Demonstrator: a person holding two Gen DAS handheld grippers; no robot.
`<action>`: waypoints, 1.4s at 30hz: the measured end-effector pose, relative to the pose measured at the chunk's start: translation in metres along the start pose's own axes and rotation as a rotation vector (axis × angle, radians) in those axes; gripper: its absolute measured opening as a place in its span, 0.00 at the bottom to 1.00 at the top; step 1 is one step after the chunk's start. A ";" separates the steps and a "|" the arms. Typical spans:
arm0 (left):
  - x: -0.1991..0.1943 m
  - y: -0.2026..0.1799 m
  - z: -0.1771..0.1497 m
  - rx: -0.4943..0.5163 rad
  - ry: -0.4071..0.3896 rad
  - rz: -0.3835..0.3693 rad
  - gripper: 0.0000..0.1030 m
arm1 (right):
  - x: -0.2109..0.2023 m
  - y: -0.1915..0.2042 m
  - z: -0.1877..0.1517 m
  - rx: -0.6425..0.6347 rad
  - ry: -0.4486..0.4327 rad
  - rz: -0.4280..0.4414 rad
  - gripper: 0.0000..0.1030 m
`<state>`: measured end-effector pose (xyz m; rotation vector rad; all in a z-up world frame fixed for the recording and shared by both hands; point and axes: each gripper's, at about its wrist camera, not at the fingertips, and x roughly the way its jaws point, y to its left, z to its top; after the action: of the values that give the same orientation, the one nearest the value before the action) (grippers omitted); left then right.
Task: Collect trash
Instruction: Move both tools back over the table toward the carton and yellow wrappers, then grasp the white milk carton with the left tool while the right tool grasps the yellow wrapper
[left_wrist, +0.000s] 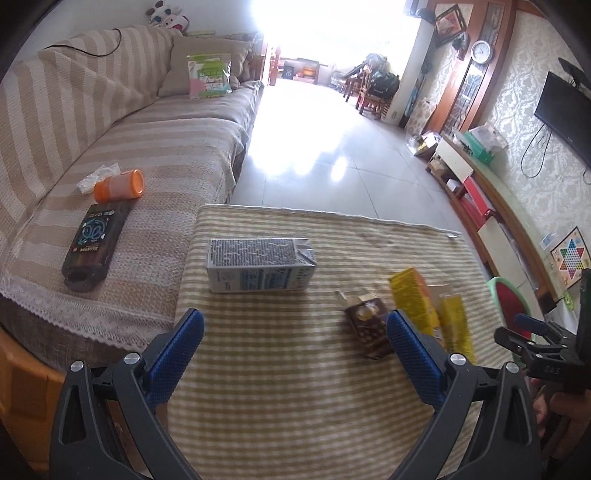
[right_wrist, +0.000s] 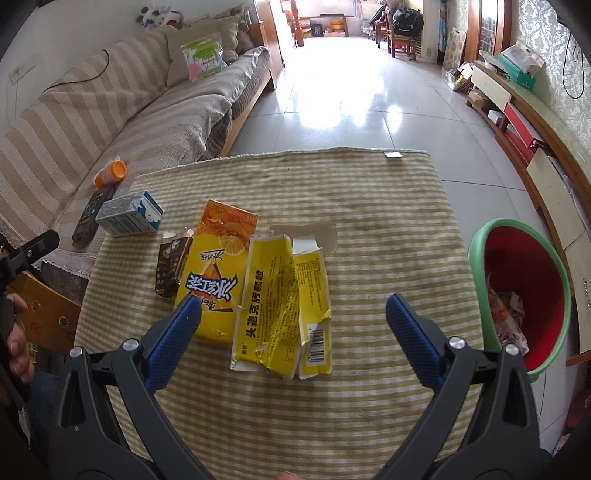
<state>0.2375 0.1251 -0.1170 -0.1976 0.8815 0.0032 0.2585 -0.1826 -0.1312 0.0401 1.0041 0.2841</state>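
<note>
A woven striped cloth (right_wrist: 369, 206) covers the table; a torn, creased yellow cardboard box (right_wrist: 280, 295) lies on it beside a glossy plastic bin (right_wrist: 480, 251).

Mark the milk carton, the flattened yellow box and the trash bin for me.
milk carton (left_wrist: 258, 269), left wrist view, its side panel.
flattened yellow box (right_wrist: 273, 306), right wrist view, printed face.
trash bin (right_wrist: 480, 288), right wrist view, green rim.

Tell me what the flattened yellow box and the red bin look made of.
Flattened yellow box: thin printed cardboard, slightly glossy; torn edges and creases show pale paper.
Red bin: likely moulded plastic, smooth with a soft sheen, its green rim a separate-looking band.
</note>
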 end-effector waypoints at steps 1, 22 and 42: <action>0.006 0.001 0.004 0.019 0.010 0.002 0.92 | 0.004 0.001 0.000 0.002 0.005 0.000 0.96; 0.157 -0.021 0.056 0.751 0.511 0.097 0.92 | 0.056 -0.023 -0.005 0.049 0.106 0.020 0.96; 0.093 -0.048 0.044 0.503 0.414 -0.055 0.41 | 0.074 -0.021 -0.004 0.042 0.129 0.076 0.95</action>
<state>0.3349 0.0783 -0.1531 0.2581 1.2583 -0.3174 0.2968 -0.1840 -0.1973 0.0990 1.1381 0.3383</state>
